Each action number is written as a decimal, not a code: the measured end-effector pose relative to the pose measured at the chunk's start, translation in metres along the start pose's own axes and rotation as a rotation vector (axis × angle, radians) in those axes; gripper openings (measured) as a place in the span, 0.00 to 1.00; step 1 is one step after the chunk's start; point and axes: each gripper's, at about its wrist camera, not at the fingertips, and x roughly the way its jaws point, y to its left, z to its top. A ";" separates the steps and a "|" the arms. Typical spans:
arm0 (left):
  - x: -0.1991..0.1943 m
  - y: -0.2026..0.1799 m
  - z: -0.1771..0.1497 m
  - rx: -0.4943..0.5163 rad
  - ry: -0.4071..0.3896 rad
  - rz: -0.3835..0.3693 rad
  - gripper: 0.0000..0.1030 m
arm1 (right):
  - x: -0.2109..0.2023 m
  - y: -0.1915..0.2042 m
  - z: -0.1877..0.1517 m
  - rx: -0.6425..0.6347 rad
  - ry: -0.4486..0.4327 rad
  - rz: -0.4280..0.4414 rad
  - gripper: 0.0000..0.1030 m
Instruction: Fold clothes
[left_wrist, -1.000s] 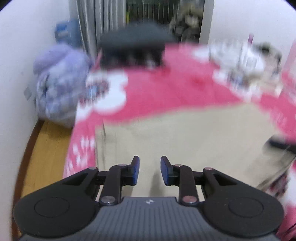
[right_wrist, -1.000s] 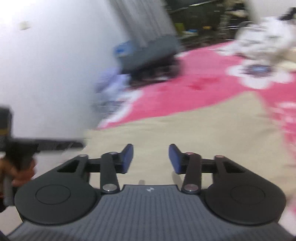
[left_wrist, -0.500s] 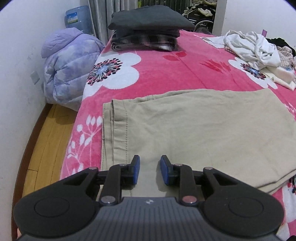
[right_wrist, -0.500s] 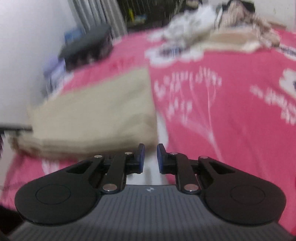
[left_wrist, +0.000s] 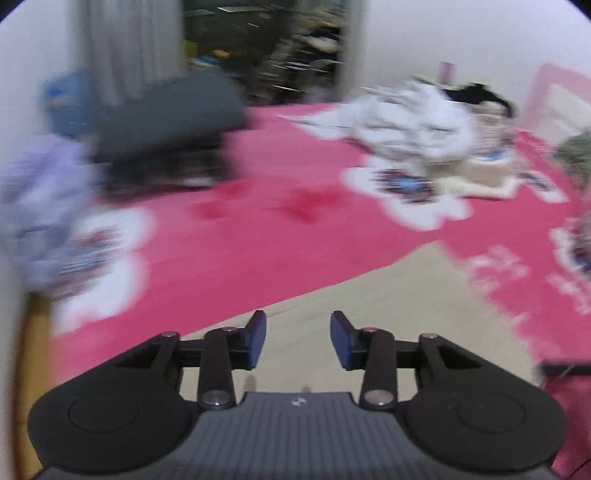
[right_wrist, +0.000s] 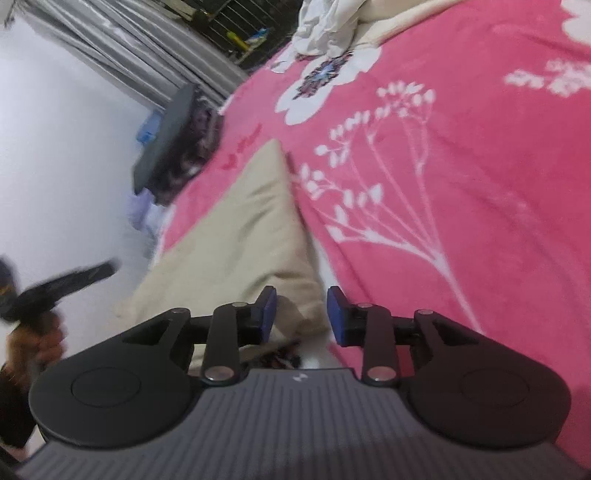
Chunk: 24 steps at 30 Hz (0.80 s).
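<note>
Beige trousers lie flat on a bed under a pink flowered blanket, their near corner just ahead of the right tool, whose jaws stand apart and hold nothing. The left tool, also spread wide and empty, hovers over the same beige cloth in a motion-blurred view. A stack of dark folded clothes and a heap of white laundry sit at the bed's far side.
</note>
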 end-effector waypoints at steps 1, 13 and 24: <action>0.022 -0.017 0.012 0.015 0.014 -0.048 0.46 | 0.001 -0.001 0.000 0.002 0.001 0.014 0.31; 0.165 -0.109 0.034 0.183 0.046 -0.058 0.60 | 0.024 -0.012 0.005 -0.029 0.035 0.070 0.38; 0.179 -0.099 0.031 0.114 0.004 -0.078 0.61 | 0.020 -0.004 -0.009 -0.049 0.130 0.008 0.03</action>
